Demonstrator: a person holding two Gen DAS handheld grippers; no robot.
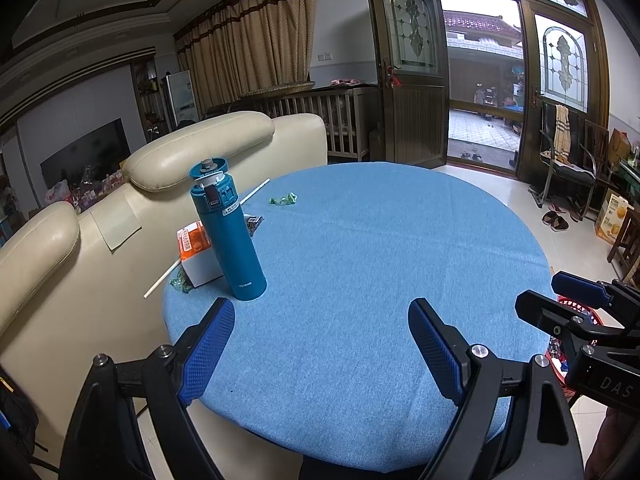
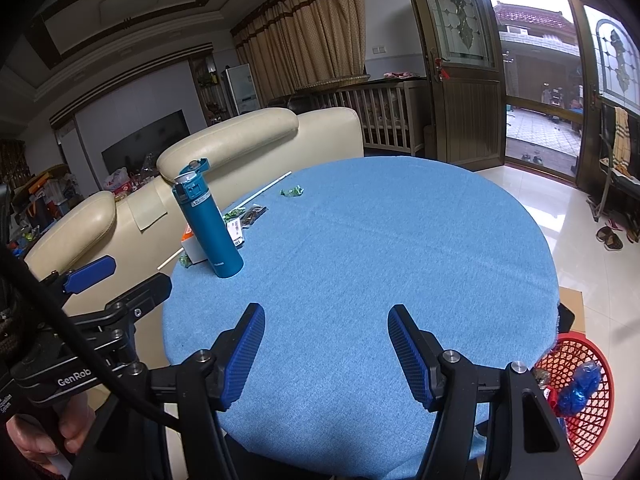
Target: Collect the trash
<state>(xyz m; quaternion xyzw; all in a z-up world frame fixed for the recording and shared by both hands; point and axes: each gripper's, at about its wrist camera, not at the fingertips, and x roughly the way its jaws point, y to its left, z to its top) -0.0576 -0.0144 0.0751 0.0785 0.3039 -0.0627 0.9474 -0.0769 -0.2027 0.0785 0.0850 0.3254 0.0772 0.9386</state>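
A round table under a blue cloth [image 1: 360, 260] [image 2: 380, 260] carries the litter along its far left side. A crumpled green wrapper [image 1: 283, 199] [image 2: 292, 191] lies alone. A dark wrapper [image 1: 254, 224] [image 2: 254, 214], a white straw [image 1: 254, 192] and a second green wrapper [image 1: 181, 281] lie around an orange and white box [image 1: 196, 252]. My left gripper [image 1: 322, 344] [image 2: 142, 272] hovers open over the near edge, with nothing between its fingers. My right gripper [image 2: 328, 354] [image 1: 538, 290] is open beside it, also with nothing in it. A red mesh basket [image 2: 576, 392] [image 1: 560, 368] on the floor at the right holds crumpled blue plastic [image 2: 580, 386].
A tall teal flask [image 1: 228, 236] [image 2: 210, 224] with its lid flipped up stands upright next to the box. A cream leather sofa [image 1: 120, 200] presses against the table's left side. Cardboard [image 2: 572, 308] lies on the floor by the basket, and a chair [image 1: 564, 160] stands near the open door.
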